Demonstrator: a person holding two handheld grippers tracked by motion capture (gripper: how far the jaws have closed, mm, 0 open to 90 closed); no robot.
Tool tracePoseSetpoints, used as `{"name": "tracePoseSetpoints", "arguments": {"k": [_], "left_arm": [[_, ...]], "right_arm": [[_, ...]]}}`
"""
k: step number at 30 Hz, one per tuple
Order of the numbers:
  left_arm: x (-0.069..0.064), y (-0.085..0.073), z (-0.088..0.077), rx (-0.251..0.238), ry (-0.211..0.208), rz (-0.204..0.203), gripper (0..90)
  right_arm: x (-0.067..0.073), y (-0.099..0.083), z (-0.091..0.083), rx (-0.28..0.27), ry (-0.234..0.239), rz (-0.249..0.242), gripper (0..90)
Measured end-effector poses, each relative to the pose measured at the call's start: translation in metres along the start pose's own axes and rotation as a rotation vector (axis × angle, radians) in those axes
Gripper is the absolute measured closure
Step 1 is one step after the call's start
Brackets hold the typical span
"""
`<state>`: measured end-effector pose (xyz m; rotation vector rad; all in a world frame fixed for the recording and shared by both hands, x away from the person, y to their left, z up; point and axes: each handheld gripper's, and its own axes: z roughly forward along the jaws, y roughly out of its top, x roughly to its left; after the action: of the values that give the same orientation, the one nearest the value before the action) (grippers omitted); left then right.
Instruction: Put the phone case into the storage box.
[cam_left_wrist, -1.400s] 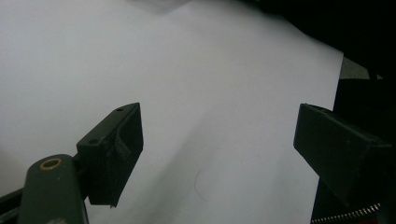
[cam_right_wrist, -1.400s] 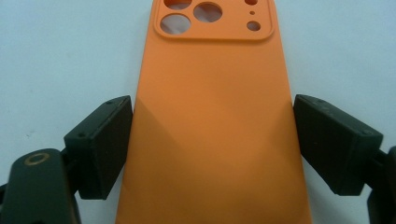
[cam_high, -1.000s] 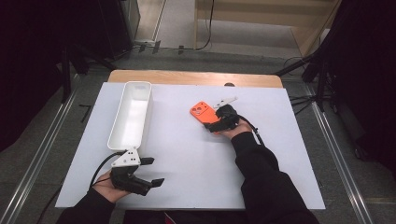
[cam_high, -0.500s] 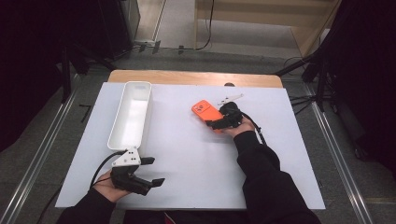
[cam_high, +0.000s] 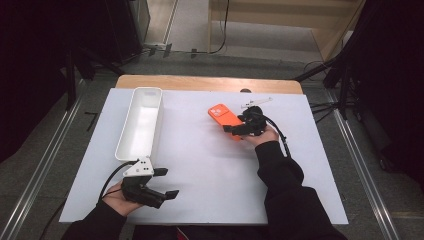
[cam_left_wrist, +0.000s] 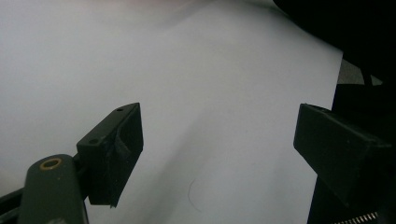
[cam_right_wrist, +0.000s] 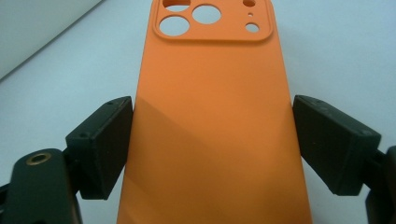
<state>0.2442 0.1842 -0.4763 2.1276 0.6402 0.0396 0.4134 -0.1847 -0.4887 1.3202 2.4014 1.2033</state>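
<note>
White tray well left of orange phone case, bare table between.

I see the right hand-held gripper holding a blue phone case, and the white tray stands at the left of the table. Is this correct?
Not quite: the phone case is orange, not blue, as the right gripper view shows. The right hand-held gripper holds it, and the white tray stands at the left of the table.

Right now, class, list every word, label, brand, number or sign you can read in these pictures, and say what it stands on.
None: no readable text anywhere.
Orange phone case: plain back, camera cut-outs, no brand.
White tray: no label.
White table sheet: unmarked.
</note>
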Motion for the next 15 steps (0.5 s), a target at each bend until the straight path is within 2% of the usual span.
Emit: {"name": "tracePoseSetpoints", "arguments": {"k": [4, 9, 11, 15], "left_arm": [[-0.002, 0.004, 0.002, 0.006, -0.006, -0.002, 15.9], [-0.003, 0.008, 0.003, 0.006, -0.021, -0.023, 15.8], [-0.003, 0.011, 0.004, 0.002, -0.039, -0.044, 15.7], [-0.003, 0.014, 0.006, -0.001, -0.046, -0.053, 15.7]], "right_arm": [[0.002, -0.001, -0.006, -0.005, 0.009, 0.006, 14.6], [0.005, -0.001, -0.013, -0.01, 0.026, 0.017, 14.6], [0.006, -0.002, -0.016, -0.011, 0.029, 0.021, 14.6], [0.008, -0.005, -0.022, -0.019, 0.037, 0.032, 14.6]]}}
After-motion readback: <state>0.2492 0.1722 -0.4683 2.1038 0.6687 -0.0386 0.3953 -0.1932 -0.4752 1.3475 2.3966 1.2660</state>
